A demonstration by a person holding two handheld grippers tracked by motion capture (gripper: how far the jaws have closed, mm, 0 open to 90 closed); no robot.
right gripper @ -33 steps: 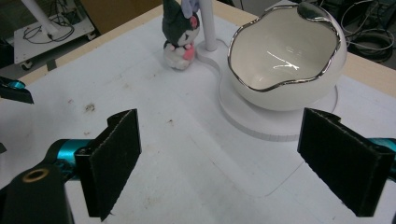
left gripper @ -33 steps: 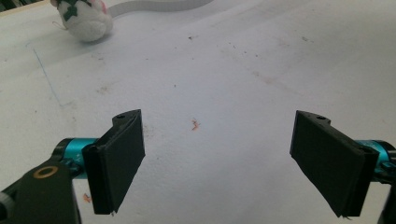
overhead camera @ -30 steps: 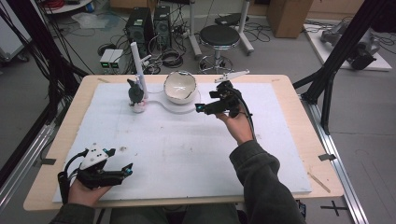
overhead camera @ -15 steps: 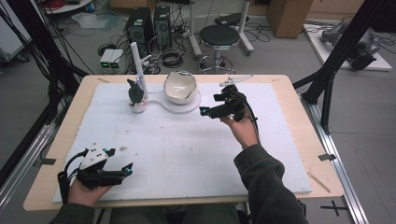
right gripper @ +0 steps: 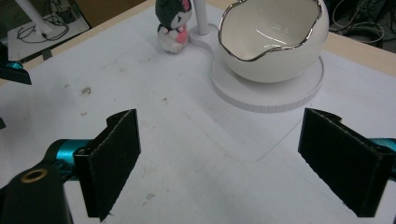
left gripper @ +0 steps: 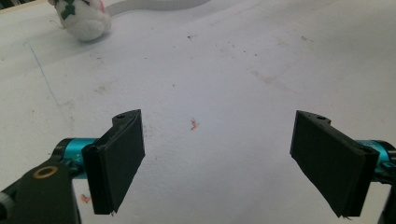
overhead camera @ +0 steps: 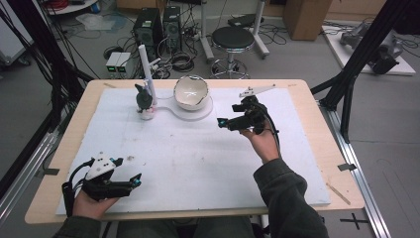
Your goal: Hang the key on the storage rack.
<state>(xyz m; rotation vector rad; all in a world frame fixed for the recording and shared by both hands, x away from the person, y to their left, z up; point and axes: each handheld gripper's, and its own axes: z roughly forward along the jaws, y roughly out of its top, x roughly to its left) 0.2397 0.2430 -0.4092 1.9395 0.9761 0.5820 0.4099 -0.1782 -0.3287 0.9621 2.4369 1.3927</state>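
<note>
A white eggshell-shaped bowl (overhead camera: 190, 91) with a silver rim stands on a round white base (overhead camera: 198, 111) at the back of the table. Left of it sits a small dark plush toy (overhead camera: 143, 99) beside a white pole (overhead camera: 147, 67). My right gripper (overhead camera: 229, 115) hovers open to the right of the bowl, with nothing between its jaws. In the right gripper view the bowl (right gripper: 275, 39) and the plush toy (right gripper: 170, 23) lie ahead of the open gripper (right gripper: 220, 114). My left gripper (overhead camera: 128, 172) rests open at the front left. The left gripper view shows it (left gripper: 219, 116) empty, with the plush toy (left gripper: 84, 18) far off.
A white foam sheet (overhead camera: 188, 158) covers most of the wooden table (overhead camera: 317, 124). A thin white part (overhead camera: 256, 90) lies at the back, right of the bowl. Stools, cables and computer cases stand on the floor beyond the table.
My right gripper has drifted to the right and a little toward the person, away from the bowl. The left gripper has stayed put.
</note>
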